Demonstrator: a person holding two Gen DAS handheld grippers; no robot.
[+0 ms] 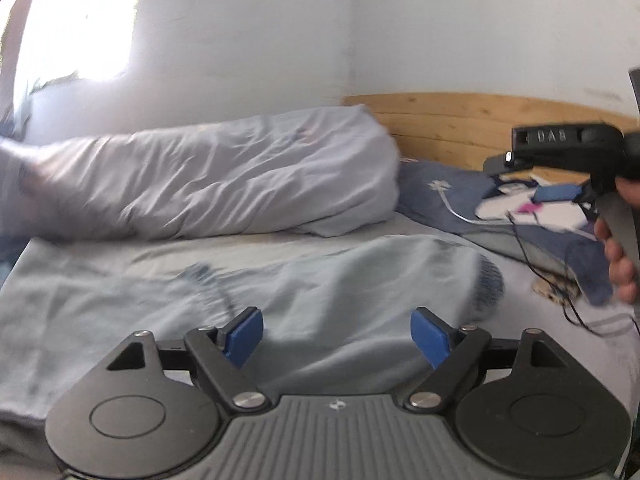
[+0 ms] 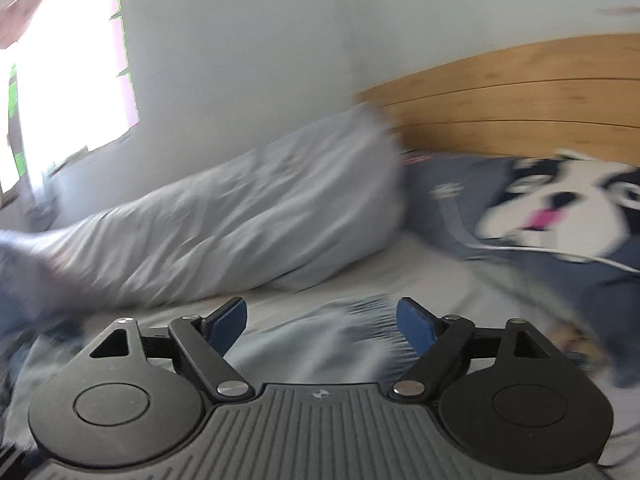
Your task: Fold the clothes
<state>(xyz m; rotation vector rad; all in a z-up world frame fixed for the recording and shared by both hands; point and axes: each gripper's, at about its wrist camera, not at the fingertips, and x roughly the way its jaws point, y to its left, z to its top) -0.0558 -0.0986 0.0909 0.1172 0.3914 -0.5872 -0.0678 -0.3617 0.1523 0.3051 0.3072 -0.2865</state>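
Note:
A pale blue garment (image 1: 240,280) lies spread flat on the bed, its ribbed dark-trimmed edge (image 1: 490,284) toward the right. My left gripper (image 1: 338,336) is open and empty, held just above the garment's near part. My right gripper shows in the left wrist view (image 1: 560,192) at the far right, held by a hand above the pillow. In the right wrist view my right gripper (image 2: 322,322) is open and empty, over the garment's ribbed edge (image 2: 372,320). That view is blurred.
A rolled grey-lilac duvet (image 1: 224,184) lies along the wall behind the garment. A dark blue pillow with a cartoon dog (image 2: 560,204) lies at the right under the wooden headboard (image 1: 460,124). A thin black cable (image 1: 560,280) trails on the sheet. A bright window (image 2: 68,92) is at the left.

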